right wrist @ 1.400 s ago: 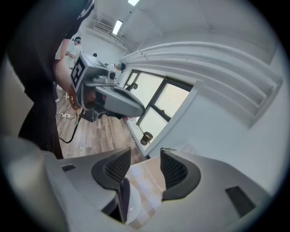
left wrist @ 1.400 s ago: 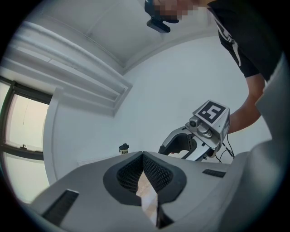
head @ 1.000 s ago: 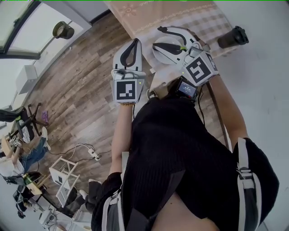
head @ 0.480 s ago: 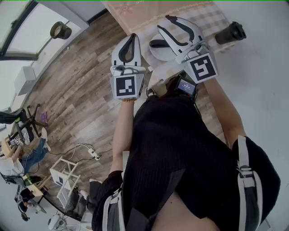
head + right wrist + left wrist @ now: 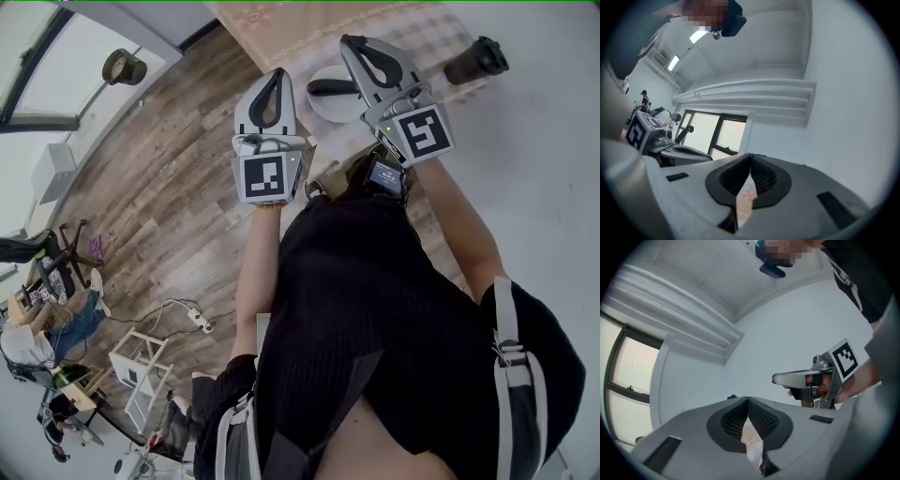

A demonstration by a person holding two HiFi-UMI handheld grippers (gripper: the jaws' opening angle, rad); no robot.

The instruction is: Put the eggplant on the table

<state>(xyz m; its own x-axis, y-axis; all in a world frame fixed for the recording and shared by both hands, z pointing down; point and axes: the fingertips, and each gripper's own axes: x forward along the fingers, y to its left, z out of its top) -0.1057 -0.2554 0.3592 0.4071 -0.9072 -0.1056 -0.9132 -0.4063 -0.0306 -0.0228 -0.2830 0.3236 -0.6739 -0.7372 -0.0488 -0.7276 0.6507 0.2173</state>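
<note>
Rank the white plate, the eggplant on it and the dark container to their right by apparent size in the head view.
1. white plate, though partly hidden
2. dark container
3. eggplant; one end is hidden, so places two and three are unsure

The plate (image 5: 323, 110) holding the eggplant (image 5: 328, 88) blocks the gap between my left gripper (image 5: 277, 74) and right gripper (image 5: 350, 40). A black cylinder (image 5: 476, 59) stands right of the right gripper. The tablecloth (image 5: 291, 23) ahead of both lies open.

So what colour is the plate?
The plate is white; the head view shows it best.
</note>
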